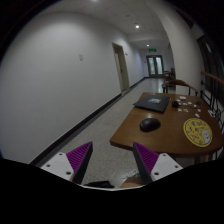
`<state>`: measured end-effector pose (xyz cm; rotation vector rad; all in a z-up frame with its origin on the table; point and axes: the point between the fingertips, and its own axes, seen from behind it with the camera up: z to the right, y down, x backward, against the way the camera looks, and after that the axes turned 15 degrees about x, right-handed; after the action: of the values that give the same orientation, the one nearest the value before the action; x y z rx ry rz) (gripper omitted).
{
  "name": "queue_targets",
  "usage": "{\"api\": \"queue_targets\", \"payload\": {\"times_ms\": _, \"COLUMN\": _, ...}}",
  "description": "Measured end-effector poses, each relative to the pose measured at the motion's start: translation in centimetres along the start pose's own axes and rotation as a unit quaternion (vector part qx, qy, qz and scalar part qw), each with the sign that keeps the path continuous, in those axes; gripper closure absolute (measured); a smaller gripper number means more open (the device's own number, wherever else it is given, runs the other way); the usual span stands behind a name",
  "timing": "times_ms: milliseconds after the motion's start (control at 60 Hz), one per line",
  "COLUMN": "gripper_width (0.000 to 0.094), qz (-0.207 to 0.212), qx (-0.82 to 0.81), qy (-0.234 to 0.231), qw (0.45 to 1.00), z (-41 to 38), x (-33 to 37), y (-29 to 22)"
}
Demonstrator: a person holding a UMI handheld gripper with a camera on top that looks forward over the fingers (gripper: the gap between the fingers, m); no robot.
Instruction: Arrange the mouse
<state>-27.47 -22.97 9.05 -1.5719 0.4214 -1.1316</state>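
Observation:
A dark computer mouse (pixel 149 125) lies on a round brown wooden table (pixel 135 136), near its left part and beyond my right finger. A round yellow mouse mat (pixel 199 131) with a picture lies on the table to the right of the mouse. My gripper (pixel 112 160) is open and empty, held above the floor short of the table's near edge. Its purple pads (pixel 78 157) stand wide apart, with only grey floor between them.
A closed dark laptop (pixel 152 101) lies at the table's far side, with small items to its right. Chairs (pixel 181 86) stand behind the table. A long corridor with white walls runs to a far door (pixel 155 65). Grey speckled floor (pixel 95 125) lies left of the table.

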Motion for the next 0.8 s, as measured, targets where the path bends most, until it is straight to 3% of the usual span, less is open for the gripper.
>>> {"api": "queue_targets", "payload": {"times_ms": 183, "gripper_width": 0.0116, "qz": -0.016, "qx": 0.019, "qy": 0.044, "qw": 0.999, "z": 6.4, "x": -6.5, "y": 1.0}}
{"api": "queue_targets", "payload": {"times_ms": 350, "gripper_width": 0.0117, "qz": -0.062, "qx": 0.039, "qy": 0.056, "qw": 0.996, "z": 11.2, "x": -12.9, "y": 3.2}}
{"api": "queue_targets", "payload": {"times_ms": 433, "gripper_width": 0.0090, "qz": -0.106, "qx": 0.034, "qy": 0.075, "qw": 0.991, "z": 13.5, "x": -15.4, "y": 5.5}}
{"api": "queue_targets", "payload": {"times_ms": 533, "gripper_width": 0.0110, "qz": -0.093, "qx": 0.039, "qy": 0.085, "qw": 0.991, "z": 14.6, "x": -18.2, "y": 3.8}}
{"api": "queue_targets", "payload": {"times_ms": 800, "gripper_width": 0.0121, "qz": -0.137, "qx": 0.020, "qy": 0.096, "qw": 0.986, "z": 16.1, "x": -23.7, "y": 1.6}}
